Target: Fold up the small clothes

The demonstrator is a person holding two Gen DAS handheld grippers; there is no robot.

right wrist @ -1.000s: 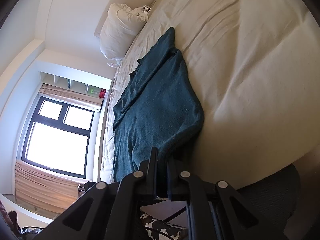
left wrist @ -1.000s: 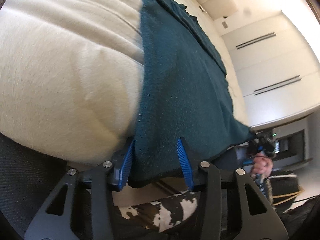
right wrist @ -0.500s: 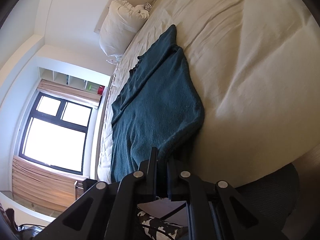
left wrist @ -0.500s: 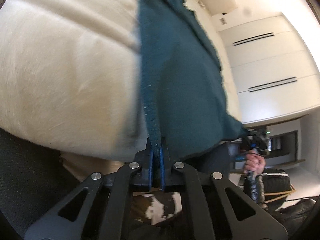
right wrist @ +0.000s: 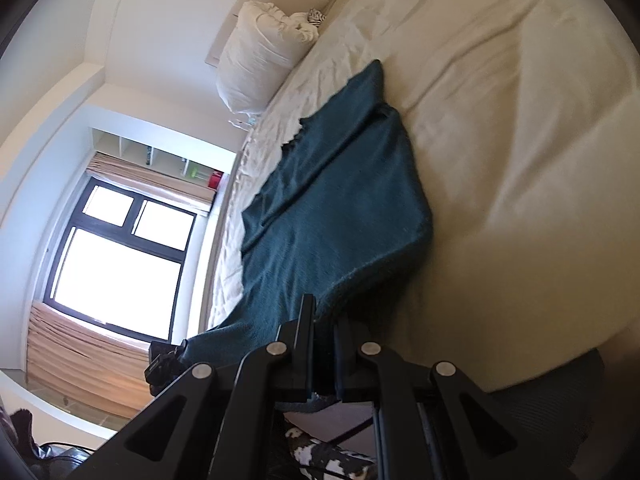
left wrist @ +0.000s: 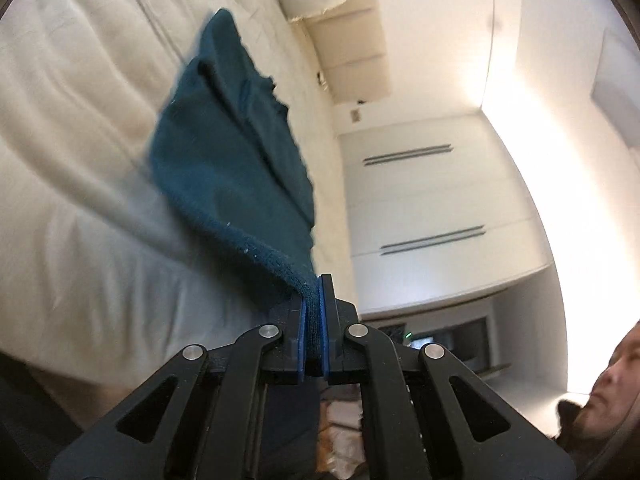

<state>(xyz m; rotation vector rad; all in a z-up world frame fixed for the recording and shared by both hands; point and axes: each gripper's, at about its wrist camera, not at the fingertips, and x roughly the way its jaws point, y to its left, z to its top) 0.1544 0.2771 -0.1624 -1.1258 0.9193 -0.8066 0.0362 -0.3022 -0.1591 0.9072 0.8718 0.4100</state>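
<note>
I have the left gripper [left wrist: 314, 312] clamped tight on the near edge of the teal garment [left wrist: 232, 148], its blue pads pressed together with a thick fold of knit between them. The right gripper [right wrist: 324, 324] is likewise closed on the same near hem, though I can only partly make out the cloth inside its dark fingers, so I take that grip as likely rather than certain. The garment lies on the cream bed [right wrist: 500, 120], its long axis running straight away from both claws toward the pillow [right wrist: 264, 60] at the far end. My left corner hangs clear of the mattress while the far part rests flat. Since the cloth stretches ahead of both hands alike, the fold I judge next means carrying this near hem forward over the far end.
</note>
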